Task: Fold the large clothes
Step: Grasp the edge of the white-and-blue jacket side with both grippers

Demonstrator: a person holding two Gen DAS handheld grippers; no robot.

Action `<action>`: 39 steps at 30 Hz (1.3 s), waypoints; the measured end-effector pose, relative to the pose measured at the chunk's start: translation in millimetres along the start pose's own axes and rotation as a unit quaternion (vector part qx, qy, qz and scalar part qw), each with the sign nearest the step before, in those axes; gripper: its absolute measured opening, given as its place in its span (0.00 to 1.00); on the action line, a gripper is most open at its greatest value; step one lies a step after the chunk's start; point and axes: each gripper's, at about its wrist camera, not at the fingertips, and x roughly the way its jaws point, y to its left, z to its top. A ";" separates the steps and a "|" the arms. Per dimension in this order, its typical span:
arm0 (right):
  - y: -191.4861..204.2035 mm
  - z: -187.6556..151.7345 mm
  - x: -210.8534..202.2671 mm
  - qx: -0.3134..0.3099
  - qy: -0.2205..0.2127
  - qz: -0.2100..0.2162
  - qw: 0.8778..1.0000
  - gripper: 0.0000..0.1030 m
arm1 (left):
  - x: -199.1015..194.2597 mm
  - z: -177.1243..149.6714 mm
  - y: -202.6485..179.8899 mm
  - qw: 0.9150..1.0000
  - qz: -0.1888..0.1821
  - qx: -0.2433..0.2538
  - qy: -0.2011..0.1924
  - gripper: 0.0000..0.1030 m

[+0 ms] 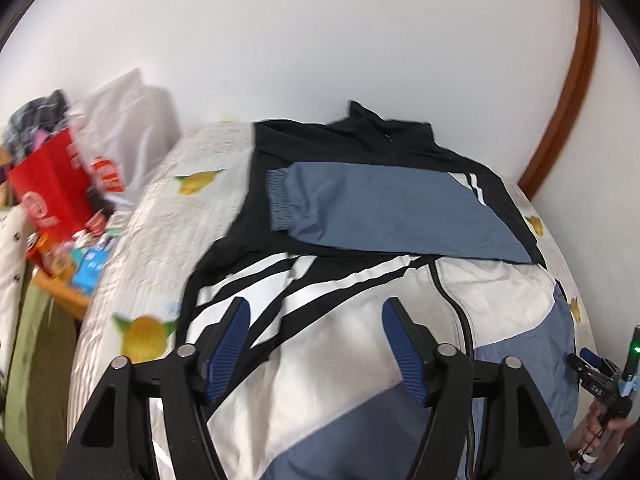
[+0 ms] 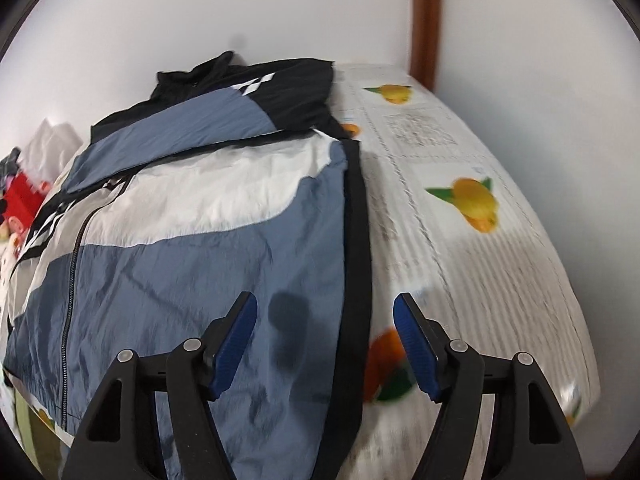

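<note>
The jacket lies zipped on the bed, one sleeve already folded across its chest. Both hand-held grippers, left and right, hover agape and empty over its hem; body folds remain.

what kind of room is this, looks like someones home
Most likely a bedroom in a home. The jacket lies spread on a bed covered by a fruit-print sheet and pushed against a plain white wall, and a cluttered side table with a red bag stands beside it.
</note>
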 end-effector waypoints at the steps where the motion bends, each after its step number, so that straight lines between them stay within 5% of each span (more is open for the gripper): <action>1: 0.7 3.4 5.4 -0.006 0.001 0.003 1.000 0.68 | -5.5 -3.5 5.1 1.000 0.008 -0.006 -0.006 0.71; 7: -1.2 3.0 26.9 0.008 0.017 0.029 0.999 0.65 | -6.3 -25.9 42.3 0.998 0.060 -0.032 0.012 0.75; 18: 7.8 -22.7 10.4 0.019 0.013 -0.010 1.000 0.65 | 36.7 -79.0 75.0 0.997 0.015 -0.023 0.068 0.74; 23: 14.4 -34.4 7.4 0.041 0.018 -0.021 0.999 0.65 | 48.8 -91.4 76.5 0.998 -0.011 -0.009 0.066 0.73; 28: 29.2 -32.5 12.5 0.027 0.029 -0.057 0.998 0.64 | 47.3 -98.3 70.2 0.998 0.006 0.023 0.054 0.70; 34: 30.5 -29.2 15.5 0.039 0.015 -0.062 0.997 0.58 | 38.0 -109.5 70.5 0.999 0.008 0.023 0.044 0.58; 39: 33.3 -35.5 12.7 0.031 -0.006 -0.054 0.998 0.50 | 34.8 -110.5 74.3 0.999 -0.004 -0.002 0.040 0.35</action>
